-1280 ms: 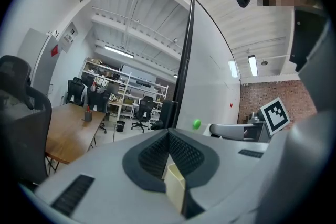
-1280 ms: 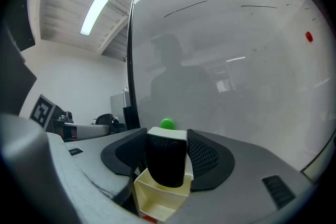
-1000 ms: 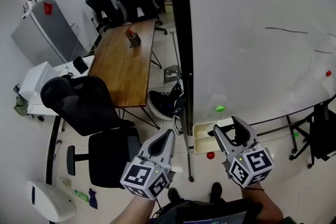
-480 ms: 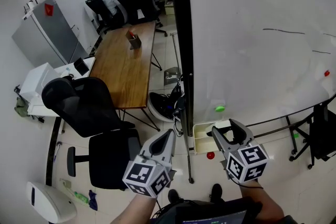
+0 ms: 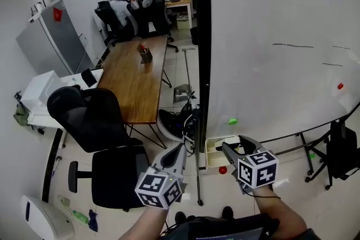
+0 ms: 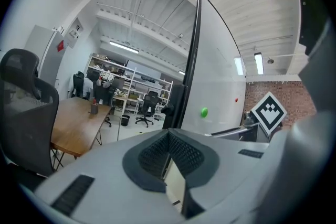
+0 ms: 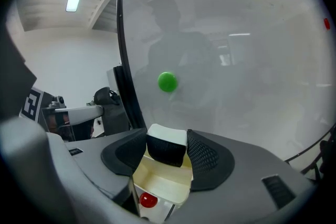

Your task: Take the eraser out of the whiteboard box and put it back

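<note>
1. I see the right gripper [image 5: 233, 144] pointing slightly downward at the whiteboard box [image 7: 163, 182], a shallow cream tray with its open top facing up.
2. Its jaws stand wide and clamp the eraser [image 7: 166, 147] between their two dark ribbed pads, one pad on each side.
3. The eraser has a white top and a black felt body. It is held just above the box, over the box's far end, and is not resting inside it.
4. The whiteboard [image 5: 270, 36] rises directly behind the box, and a green magnet [image 7: 167, 82] is stuck to it above the box.
5. A red round piece [image 7: 147, 200] shows just below the box's near edge.
6. The left gripper [image 6: 168, 134] hangs to the left of the box, well apart from it. Its jaws are pressed together at the tips with nothing between them.
7. A black office chair [image 5: 84, 115] and a wooden table [image 5: 135, 76] stand farther left of the box.
</note>
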A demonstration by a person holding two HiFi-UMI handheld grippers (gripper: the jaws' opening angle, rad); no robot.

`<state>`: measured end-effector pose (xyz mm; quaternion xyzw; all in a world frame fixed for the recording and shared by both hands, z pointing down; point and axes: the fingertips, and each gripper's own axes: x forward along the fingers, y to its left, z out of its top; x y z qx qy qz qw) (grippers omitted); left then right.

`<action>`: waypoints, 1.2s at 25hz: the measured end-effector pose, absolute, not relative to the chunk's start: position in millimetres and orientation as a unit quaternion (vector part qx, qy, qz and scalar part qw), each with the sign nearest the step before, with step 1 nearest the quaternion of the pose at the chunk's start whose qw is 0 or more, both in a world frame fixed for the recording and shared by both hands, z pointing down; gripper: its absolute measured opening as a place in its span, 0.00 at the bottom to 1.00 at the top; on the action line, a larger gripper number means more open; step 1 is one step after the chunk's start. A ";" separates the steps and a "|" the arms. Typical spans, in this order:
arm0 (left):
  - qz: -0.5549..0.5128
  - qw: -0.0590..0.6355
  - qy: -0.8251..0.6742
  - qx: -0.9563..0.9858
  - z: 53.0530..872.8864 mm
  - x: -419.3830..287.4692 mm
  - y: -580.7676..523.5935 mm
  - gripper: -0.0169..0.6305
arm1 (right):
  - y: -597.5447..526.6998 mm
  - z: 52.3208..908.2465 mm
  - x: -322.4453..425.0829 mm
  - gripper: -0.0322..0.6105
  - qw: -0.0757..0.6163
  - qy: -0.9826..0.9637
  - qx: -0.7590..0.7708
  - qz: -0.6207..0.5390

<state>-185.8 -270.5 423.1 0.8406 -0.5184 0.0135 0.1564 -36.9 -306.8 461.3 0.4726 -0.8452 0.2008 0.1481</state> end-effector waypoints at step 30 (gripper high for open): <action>0.011 0.167 -0.516 0.840 426.0 -184.5 -250.0 0.07 | -304.4 515.6 -60.1 0.46 0.278 -0.810 0.447 0.257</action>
